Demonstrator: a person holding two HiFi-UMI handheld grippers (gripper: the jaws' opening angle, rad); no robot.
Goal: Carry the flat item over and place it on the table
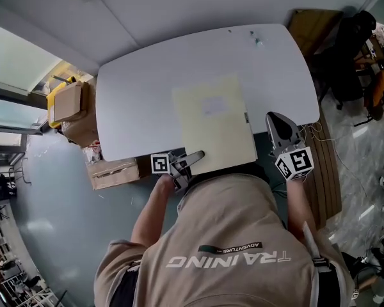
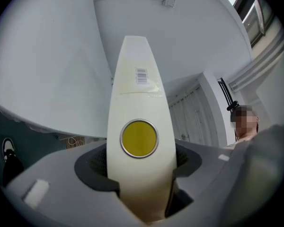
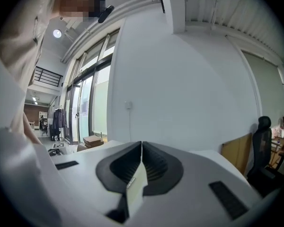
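Gripping the near left corner of the flat envelope (image 1: pixel 214 123), the left claw (image 1: pixel 195 157) is reaching forward roughly level from just in front of the person's tan top (image 1: pixel 224 235), its marker cube (image 1: pixel 160 164) sitting close to the hand. In the left gripper view that claw (image 2: pixel 139 157) is closing both grey, ribbed pads onto the envelope (image 2: pixel 138 93), which is showing as smooth, matte, cream-coloured paper with a round yellow disc (image 2: pixel 139 137) ringed in metal and a small barcode label (image 2: pixel 141 75) farther along. From the head view the envelope is lying out flat and rectangular over the near middle of the worktop (image 1: pixel 147 94), a glossy white slab with rounded corners, and its near edge is hanging past the worktop's near rim; whether the far part is resting on the surface is not showing. The right claw (image 1: pixel 276 121) is pointing forward and nearly level just beside the envelope's right edge, apart from it, with its own marker cube (image 1: pixel 296 162) toward the wrist. In the right gripper view its dark ribbed pads are pressing together (image 3: pixel 141 148) and pinching a thin pale strip (image 3: pixel 136 188) that looks like stiff paper; what it belongs to is not showing.
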